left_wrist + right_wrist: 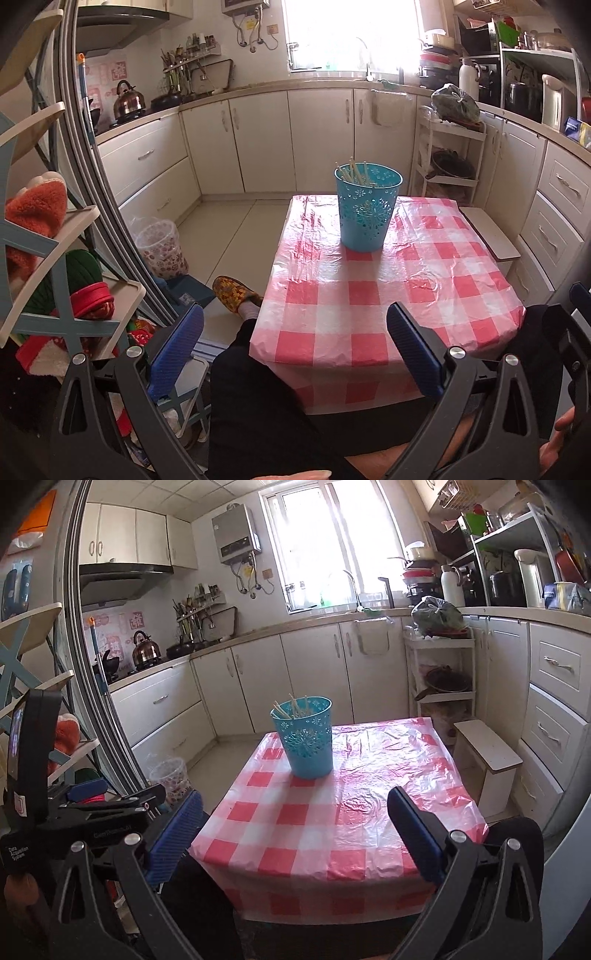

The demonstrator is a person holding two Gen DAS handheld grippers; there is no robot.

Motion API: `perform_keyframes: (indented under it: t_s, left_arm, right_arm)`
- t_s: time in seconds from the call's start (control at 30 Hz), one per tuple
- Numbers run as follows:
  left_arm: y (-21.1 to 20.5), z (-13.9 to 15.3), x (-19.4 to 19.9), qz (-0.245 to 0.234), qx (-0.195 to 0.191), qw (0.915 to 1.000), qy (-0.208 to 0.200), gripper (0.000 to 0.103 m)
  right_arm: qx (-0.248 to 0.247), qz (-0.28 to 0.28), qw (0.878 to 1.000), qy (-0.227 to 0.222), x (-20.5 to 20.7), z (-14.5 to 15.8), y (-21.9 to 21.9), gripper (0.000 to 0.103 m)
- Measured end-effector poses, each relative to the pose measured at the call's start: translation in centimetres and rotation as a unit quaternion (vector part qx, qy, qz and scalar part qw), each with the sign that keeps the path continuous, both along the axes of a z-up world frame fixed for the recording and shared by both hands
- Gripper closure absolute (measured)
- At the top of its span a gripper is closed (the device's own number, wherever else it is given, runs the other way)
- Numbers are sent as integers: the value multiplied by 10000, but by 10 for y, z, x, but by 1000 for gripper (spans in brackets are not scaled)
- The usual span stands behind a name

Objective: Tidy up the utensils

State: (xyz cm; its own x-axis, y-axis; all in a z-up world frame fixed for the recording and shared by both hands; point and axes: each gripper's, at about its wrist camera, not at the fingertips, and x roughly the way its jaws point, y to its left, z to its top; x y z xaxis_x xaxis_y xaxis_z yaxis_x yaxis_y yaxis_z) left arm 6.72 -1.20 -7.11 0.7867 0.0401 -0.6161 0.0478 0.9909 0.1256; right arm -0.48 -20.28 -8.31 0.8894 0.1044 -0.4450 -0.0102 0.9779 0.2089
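Note:
A turquoise perforated cup (367, 210) (304, 736) stands upright on the far part of a small table with a pink-and-white checked cloth (369, 302) (332, 819). Several pale chopsticks (356, 173) (293, 707) stick up inside it. My left gripper (295, 347) is open and empty, held back at the table's near edge. My right gripper (295, 830) is open and empty too, low over the near edge. The left gripper's body (92, 812) shows at the left of the right wrist view.
A person's dark-trousered leg and patterned slipper (234, 291) lie left of the table. A shelf rack (55, 240) with slippers stands at far left, a lined bin (160, 247) beside it. A white stool (487, 753) and cabinets flank the table's right side.

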Motion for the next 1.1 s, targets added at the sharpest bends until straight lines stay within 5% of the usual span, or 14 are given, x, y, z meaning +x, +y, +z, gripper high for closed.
perform_keyframes:
  t_s: [1.1]
  left_arm:
    - [3,1,-16,-52,-35,9999,-79,8]
  right_arm:
    - [-122,-61,9998,145,-8,-2,6,7]
